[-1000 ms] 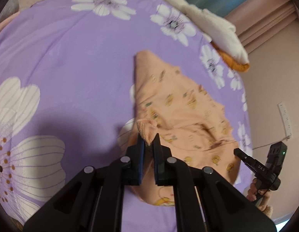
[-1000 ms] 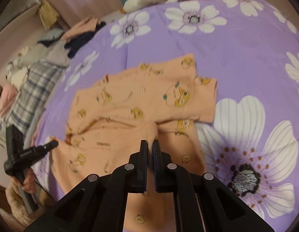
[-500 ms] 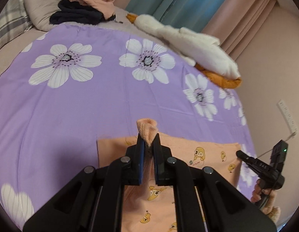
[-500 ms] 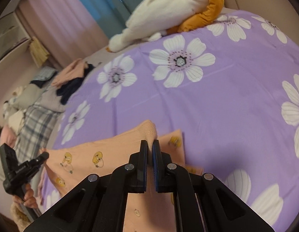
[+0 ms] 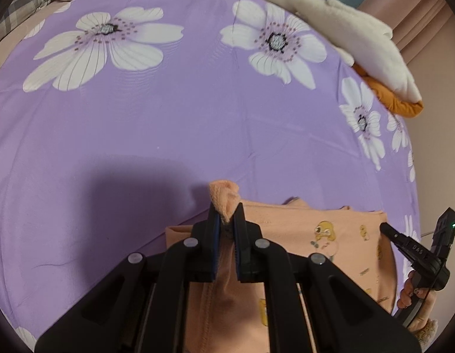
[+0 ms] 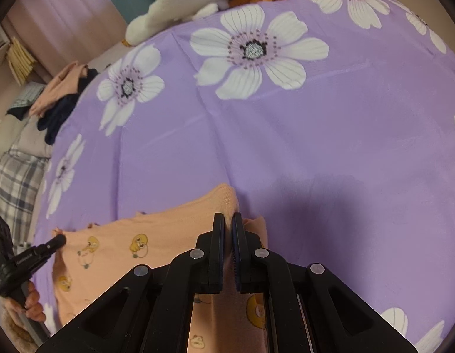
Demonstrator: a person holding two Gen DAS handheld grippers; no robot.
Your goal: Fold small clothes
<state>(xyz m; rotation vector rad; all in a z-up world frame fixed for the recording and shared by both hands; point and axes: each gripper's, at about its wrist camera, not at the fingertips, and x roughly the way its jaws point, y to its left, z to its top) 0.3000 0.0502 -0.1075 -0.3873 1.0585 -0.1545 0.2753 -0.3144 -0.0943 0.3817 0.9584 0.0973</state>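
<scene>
A small orange garment printed with yellow ducks lies folded over on the purple flowered bedsheet. My left gripper is shut on a bunched corner of its hem, held just above the sheet. In the right wrist view the same garment spreads to the left, and my right gripper is shut on another corner of it. Each gripper shows in the other's view, held by a hand: the right one at the right edge, the left one at the left edge.
A white and orange plush toy lies along the far edge of the bed. A pile of dark and peach clothes and a plaid pillow sit at the bed's left side. Curtains hang behind.
Both grippers have carried the garment's near edge forward over its far part, folding it in half. The spread garment seen a second ago now lies mostly under and behind the fingers.
</scene>
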